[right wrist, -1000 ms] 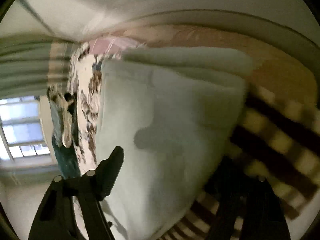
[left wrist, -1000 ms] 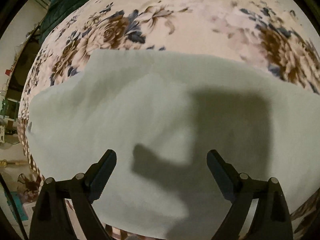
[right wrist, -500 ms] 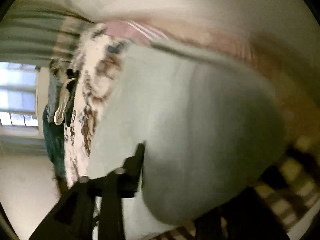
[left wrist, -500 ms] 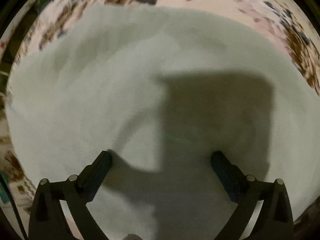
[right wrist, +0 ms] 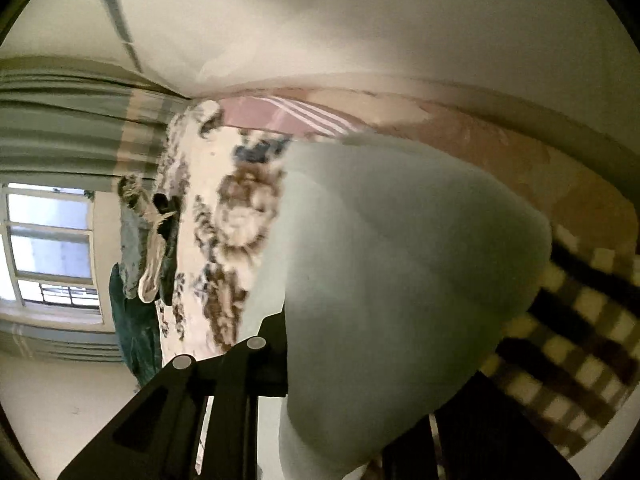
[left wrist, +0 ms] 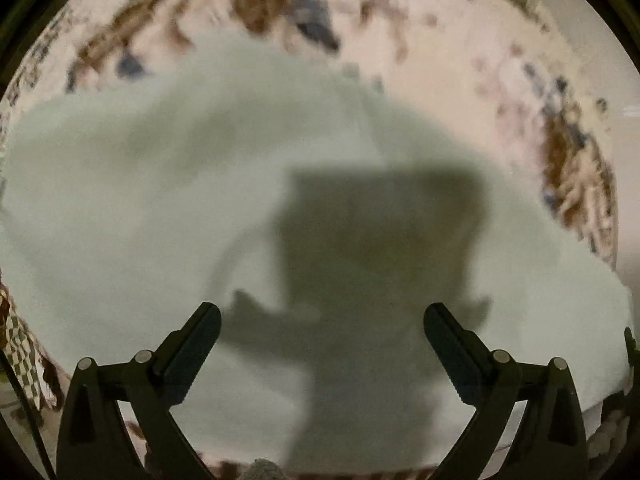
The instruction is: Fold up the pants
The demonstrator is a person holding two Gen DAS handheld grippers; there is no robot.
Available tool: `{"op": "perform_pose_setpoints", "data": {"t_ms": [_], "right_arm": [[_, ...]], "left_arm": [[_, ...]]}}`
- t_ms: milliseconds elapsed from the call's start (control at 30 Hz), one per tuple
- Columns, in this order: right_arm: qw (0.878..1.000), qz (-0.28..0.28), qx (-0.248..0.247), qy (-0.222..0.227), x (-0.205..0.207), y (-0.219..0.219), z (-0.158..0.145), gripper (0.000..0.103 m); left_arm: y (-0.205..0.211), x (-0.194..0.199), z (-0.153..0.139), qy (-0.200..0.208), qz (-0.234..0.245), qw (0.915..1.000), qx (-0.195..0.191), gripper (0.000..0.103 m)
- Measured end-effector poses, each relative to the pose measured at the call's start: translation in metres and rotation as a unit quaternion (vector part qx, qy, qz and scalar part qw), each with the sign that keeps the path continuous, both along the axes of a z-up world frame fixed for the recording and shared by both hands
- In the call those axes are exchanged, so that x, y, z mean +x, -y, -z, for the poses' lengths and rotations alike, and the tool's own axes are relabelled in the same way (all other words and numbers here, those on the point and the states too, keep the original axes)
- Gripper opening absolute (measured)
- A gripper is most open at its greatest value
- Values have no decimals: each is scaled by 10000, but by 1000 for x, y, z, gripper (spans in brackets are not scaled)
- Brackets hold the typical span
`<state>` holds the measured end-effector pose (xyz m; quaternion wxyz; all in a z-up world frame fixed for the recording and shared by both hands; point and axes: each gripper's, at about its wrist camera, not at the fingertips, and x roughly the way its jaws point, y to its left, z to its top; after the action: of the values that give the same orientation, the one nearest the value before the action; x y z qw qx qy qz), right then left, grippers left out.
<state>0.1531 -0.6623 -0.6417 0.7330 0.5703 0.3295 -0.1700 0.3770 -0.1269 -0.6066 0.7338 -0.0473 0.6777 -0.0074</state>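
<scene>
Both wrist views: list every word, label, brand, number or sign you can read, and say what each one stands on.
None can be read.
Pale pants: plain fabric, no label or print showing.
Floral bedspread: blurred flower pattern only, no lettering.
Checked cloth: squares only.
Pink striped fabric: stripes, no text.

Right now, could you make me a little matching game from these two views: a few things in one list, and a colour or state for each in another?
Things:
1. pants
2. bedspread
3. left hand-held gripper
4. right hand-held gripper

States:
A. floral, brown and blue
B. pale mint green
C. closed on the fabric
D. wide open, holding nothing

Pairs: 1-B, 2-A, 3-D, 4-C
</scene>
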Motion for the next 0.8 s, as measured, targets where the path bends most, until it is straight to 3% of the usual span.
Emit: {"op": "perform_pose_setpoints", "data": {"t_ms": [167,267,333,467,600,667,733,800], "right_arm": [[9960,-211,-849,-176,17,-38,-56,20],[9869,-483,-1491,-390,33,-84,-94,20],[9758,-805,-1968,-517,51,-135,-119,20],[9506,-1476,-2648,-669,94,-239,-141,20],[9138,-2397,-3168,-840,138,-372,-129,20],[8880,-2981,-3378,-920,156,-445,-111,20],[8558,-3570,-3608,-1000,168,-519,-90,20],[8106,-4138,-3990,-1118,171,-596,-64,20]], "left_arm": [[-44,-3,-57,583,41,9982,-157,103],[-76,0,-79,799,140,9966,-138,103],[-101,2,-88,890,189,9958,-105,103],[-168,8,-89,935,187,9954,-14,103],[-230,12,-83,868,70,9962,-36,103],[-255,13,-83,870,13,9962,-23,103],[-280,15,-81,886,-71,9960,47,103],[-304,17,-79,918,-153,9956,110,103]]}}
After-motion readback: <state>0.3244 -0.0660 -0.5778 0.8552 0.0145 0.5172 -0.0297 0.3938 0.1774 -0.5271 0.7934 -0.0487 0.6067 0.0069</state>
